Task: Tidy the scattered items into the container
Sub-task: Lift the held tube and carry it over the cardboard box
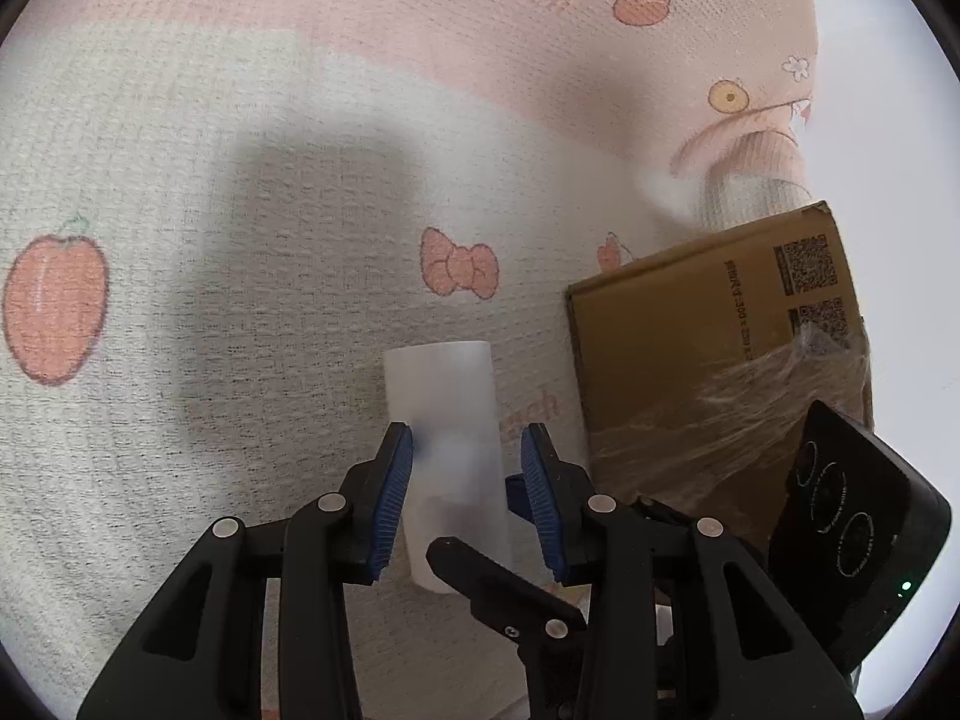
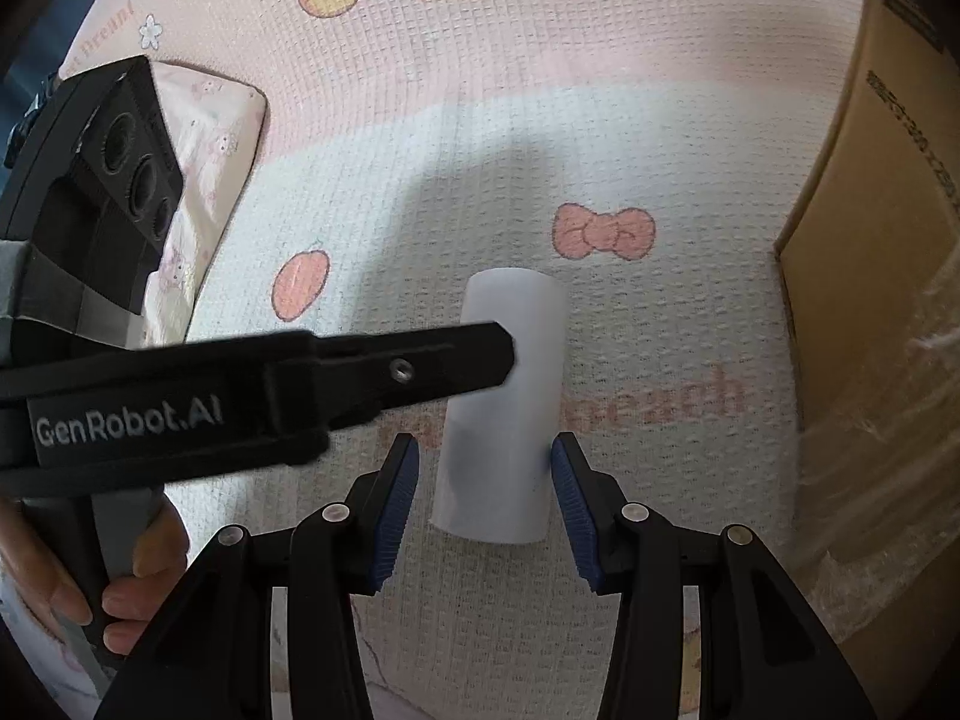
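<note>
A white frosted cylinder (image 1: 444,420) lies on the patterned mat, with my left gripper (image 1: 468,438) open astride it. The left pad rests against its side and the right pad stands off it. In the right wrist view the same cylinder (image 2: 510,408) lies between the fingers of my right gripper (image 2: 483,450), which is also open: the right pad touches it and the left pad is apart. One black finger of the left gripper (image 2: 390,372) crosses that view, its tip over the cylinder. The brown cardboard box (image 1: 690,372) stands just to the right.
The box (image 2: 870,300) is partly wrapped in clear film and stands close to the cylinder. The right gripper's body (image 1: 858,528) leans in front of the box. A pink patterned cushion (image 2: 204,180) lies at the left, and a hand (image 2: 132,588) holds the left gripper.
</note>
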The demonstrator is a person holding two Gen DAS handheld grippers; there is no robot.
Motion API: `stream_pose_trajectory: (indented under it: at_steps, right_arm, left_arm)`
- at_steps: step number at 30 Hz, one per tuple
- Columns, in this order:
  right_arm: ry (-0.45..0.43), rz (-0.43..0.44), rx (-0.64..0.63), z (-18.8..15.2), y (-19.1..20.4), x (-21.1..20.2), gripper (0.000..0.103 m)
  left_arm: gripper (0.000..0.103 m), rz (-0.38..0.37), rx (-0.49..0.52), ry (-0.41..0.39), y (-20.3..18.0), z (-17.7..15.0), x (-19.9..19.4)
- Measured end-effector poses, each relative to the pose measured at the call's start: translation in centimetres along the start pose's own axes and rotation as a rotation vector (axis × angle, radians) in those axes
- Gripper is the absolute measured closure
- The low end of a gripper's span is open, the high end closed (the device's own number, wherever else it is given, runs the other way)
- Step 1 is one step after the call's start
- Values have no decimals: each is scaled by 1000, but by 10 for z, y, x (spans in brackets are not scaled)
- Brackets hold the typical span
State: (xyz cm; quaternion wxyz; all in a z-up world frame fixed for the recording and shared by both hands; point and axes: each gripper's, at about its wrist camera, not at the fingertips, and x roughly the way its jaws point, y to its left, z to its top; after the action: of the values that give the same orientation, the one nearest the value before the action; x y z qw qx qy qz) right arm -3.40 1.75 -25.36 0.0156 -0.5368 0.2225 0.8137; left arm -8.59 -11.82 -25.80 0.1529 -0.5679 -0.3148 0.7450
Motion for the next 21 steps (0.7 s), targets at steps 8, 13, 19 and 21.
stream_pose_trajectory:
  at_steps: [8,13,19,21]
  right_arm:
    - [27,-13,16,5,-4,10,60]
    - [26,45,109,5,-17,10,63]
    - [-16,31,82,7,-12,-8,63]
    - [-44,26,69,8,-6,-18,63]
  left_arm:
    - [62,2,-24,15,7,-5,5]
    - [62,15,13,5,3,-7,1]
    - [62,-6,51,-19,-7,-8,-17]
    - [62,-24,89,-38,-18,-7,-28]
